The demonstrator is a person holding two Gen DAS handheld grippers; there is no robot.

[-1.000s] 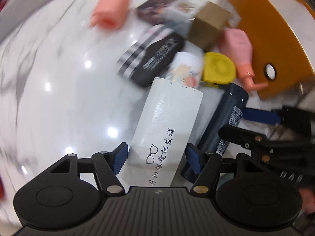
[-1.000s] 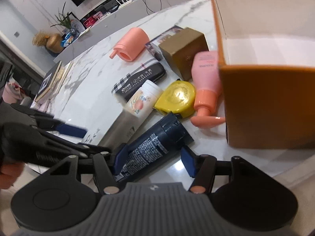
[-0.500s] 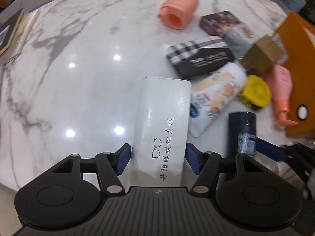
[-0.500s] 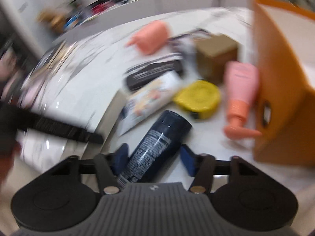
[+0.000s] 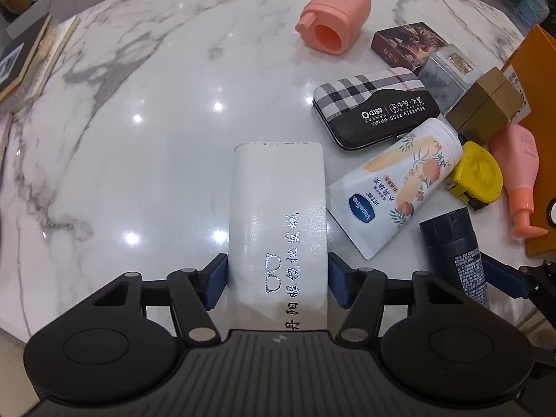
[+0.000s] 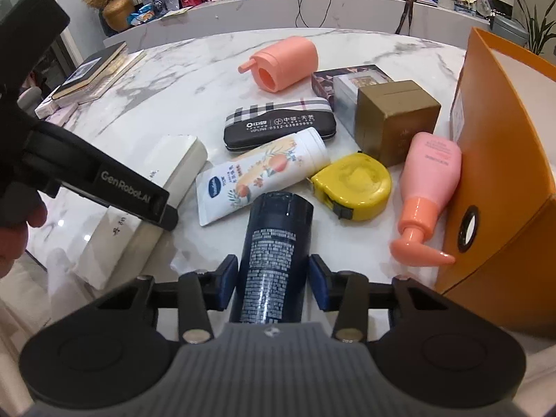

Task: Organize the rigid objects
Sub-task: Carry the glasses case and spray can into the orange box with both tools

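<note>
White marble is carrying the scatter as both tools are settling after a swing: a second ago the left view was blurred and tilted, and now it is sitting steady and square above the table point(image 5: 139, 146). The left gripper point(image 5: 276, 279) is closing its blue pads on the near end of a white case point(image 5: 278, 215), which is lying flat, just left of the orange box point(image 6: 504, 160) cluster. The right gripper point(image 6: 272, 279) is clamping a dark spray can point(image 6: 278, 253), its cap pointing toward the orange box's near corner, beside a yellow tape measure point(image 6: 354, 182) and a cream tube point(image 6: 257, 173). Both grasps appear seated, so lifting toward the orange box looks like the likely next step.
</note>
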